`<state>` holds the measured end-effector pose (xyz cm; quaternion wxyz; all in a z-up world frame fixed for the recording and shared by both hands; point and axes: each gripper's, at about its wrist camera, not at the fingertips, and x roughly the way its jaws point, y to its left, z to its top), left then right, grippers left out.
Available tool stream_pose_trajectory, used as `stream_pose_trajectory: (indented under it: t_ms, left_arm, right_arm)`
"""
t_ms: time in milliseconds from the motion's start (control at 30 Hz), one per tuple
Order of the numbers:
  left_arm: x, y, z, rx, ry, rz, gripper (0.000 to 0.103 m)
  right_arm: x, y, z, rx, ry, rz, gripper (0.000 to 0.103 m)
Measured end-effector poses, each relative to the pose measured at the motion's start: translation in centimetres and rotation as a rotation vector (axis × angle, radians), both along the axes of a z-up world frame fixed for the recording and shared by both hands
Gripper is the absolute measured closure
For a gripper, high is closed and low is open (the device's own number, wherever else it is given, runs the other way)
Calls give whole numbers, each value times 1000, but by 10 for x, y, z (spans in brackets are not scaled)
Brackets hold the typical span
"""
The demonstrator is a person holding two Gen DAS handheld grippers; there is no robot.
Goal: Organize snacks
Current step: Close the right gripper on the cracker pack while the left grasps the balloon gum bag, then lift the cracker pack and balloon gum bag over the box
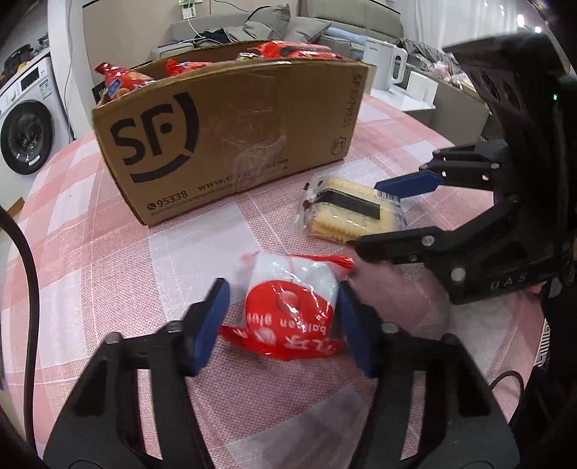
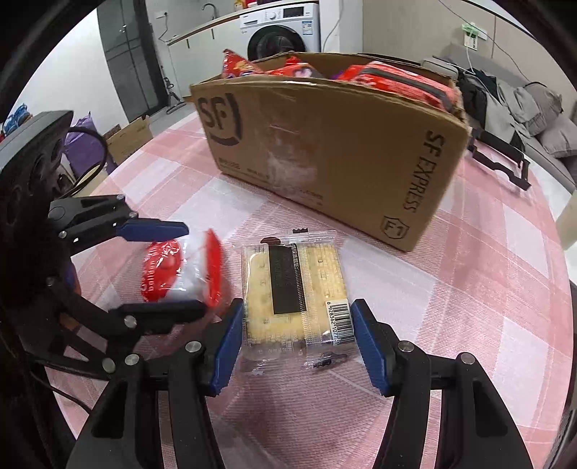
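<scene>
The red and white packet point(image 1: 288, 306) lay on the pink checked tablecloth point(image 1: 108, 252), between the two blue pads of the left gripper point(image 1: 283, 321). The right pad point(image 1: 355, 332) seemed to touch the wrapper, but the left pad point(image 1: 211, 324) stood a little apart, so the jaws were fairly wide and not closed on it. In the right wrist view the same packet point(image 2: 180, 270) was at about 10 o'clock from the cracker packet point(image 2: 294, 299), just beside it.

The cracker packet point(image 1: 349, 213), in clear wrap with a black label and a barcode, lay flat on the cloth. The right gripper point(image 2: 294, 346) was around its near end, jaws wide, with a pad on each side and very close; I could not tell whether they touched.

At 12 o'clock from both packets stood a cardboard box point(image 1: 230, 144), open on top, with red snack bags point(image 2: 393, 79) inside. Behind it were a washing machine point(image 2: 285, 32) and a grey sofa point(image 1: 252, 29).
</scene>
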<state>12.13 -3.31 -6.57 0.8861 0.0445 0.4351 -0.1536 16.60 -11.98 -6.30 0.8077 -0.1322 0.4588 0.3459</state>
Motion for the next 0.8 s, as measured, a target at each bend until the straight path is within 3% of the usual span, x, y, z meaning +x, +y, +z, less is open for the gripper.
stream_pose_trajectory:
  t_ms: [400, 800]
  left_arm:
    - [-1, 26, 16, -54, -40, 79, 57]
    - [-5, 46, 41, -102, -109, 141, 57]
  right_arm:
    - [6, -3, 5, 21, 3, -17, 43]
    - [-7, -12, 35, 97, -70, 9, 43]
